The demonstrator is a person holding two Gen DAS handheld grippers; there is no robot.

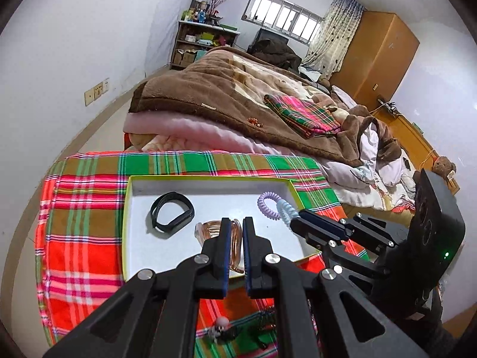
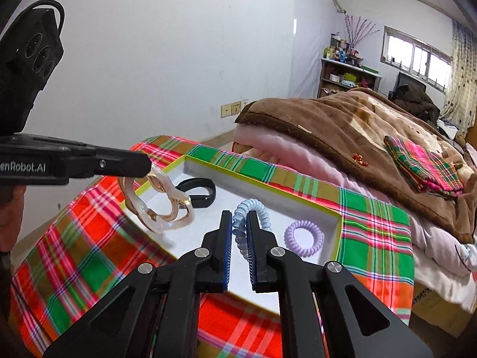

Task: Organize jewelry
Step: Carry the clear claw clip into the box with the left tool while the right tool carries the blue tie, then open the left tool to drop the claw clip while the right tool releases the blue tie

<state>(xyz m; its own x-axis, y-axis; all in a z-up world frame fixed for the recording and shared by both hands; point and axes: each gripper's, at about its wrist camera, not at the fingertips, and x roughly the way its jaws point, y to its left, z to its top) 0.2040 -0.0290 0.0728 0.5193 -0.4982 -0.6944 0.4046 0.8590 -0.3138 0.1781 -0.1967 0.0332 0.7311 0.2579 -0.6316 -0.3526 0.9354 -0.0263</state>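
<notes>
A shallow box with a white floor and a yellow-green rim lies on a plaid cloth. In it rest a black band and a purple spiral hair tie. My left gripper is shut on a clear, rose-gold wavy bangle, held over the box's near left part. To its right, my right gripper is shut on a light blue spiral hair tie above the box floor.
The plaid cloth covers the support under the box. Small hair accessories lie on its near edge. Behind is a bed with a brown blanket, a folded plaid cloth and a small orange item. A hand shows at left.
</notes>
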